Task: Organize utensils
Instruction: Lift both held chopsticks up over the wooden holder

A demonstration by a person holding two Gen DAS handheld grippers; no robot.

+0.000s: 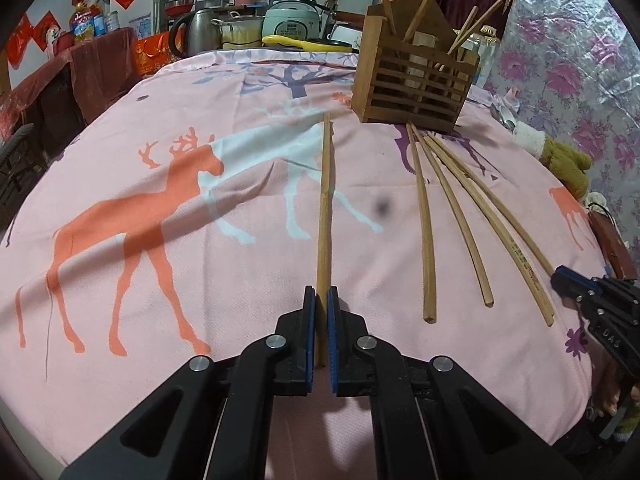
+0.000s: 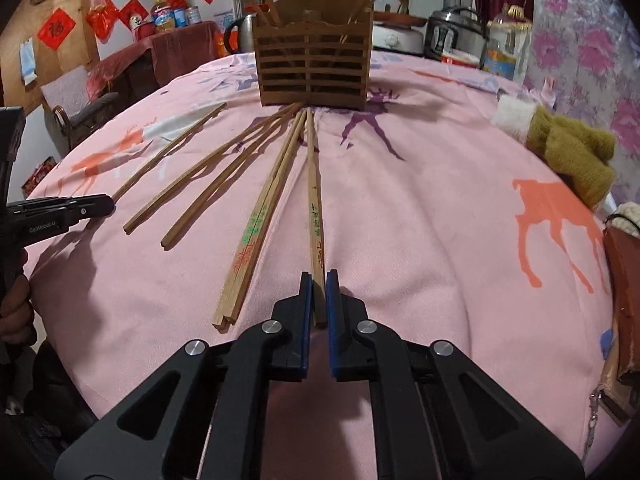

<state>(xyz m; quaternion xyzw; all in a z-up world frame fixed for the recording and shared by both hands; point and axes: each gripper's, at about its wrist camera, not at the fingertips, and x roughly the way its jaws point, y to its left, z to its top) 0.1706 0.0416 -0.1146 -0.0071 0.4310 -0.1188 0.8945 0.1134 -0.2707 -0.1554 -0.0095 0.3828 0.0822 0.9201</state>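
We hold our left claw (image 1: pixel 321 300) pressed together on the near end of a plain wooden chopstick (image 1: pixel 325 200), whose long axis runs straight away from us across the pink deer-print cloth (image 1: pixel 160 280) on the table, its far tip stopping just short of the left front corner of the slatted wooden holder (image 1: pixel 412 80). Our right claw (image 2: pixel 319 284) is likewise pinching a chopstick with green and red lettering (image 2: pixel 314 200) near its thick end; that stick also points away from us, its thin tip reaching the foot of the holder (image 2: pixel 316 68). Between our two sticks lie four more chopsticks (image 2: pixel 224 176) fanned out on the cloth, thin ends converging at the holder's base and thick ends spread toward us: two plain ones apart, and a printed pair (image 2: pixel 256 232) side by side and touching, just left of our right claw's stick. Several chopsticks already stand tilted in the holder. To the left of our left stick the cloth is open, and to the right of our right stick it stays open as far as an olive knitted glove (image 2: pixel 568 160) near the table's right edge. Behind the holder, a kettle (image 1: pixel 200 32) and a rice cooker (image 1: pixel 294 20) crowd the far edge.
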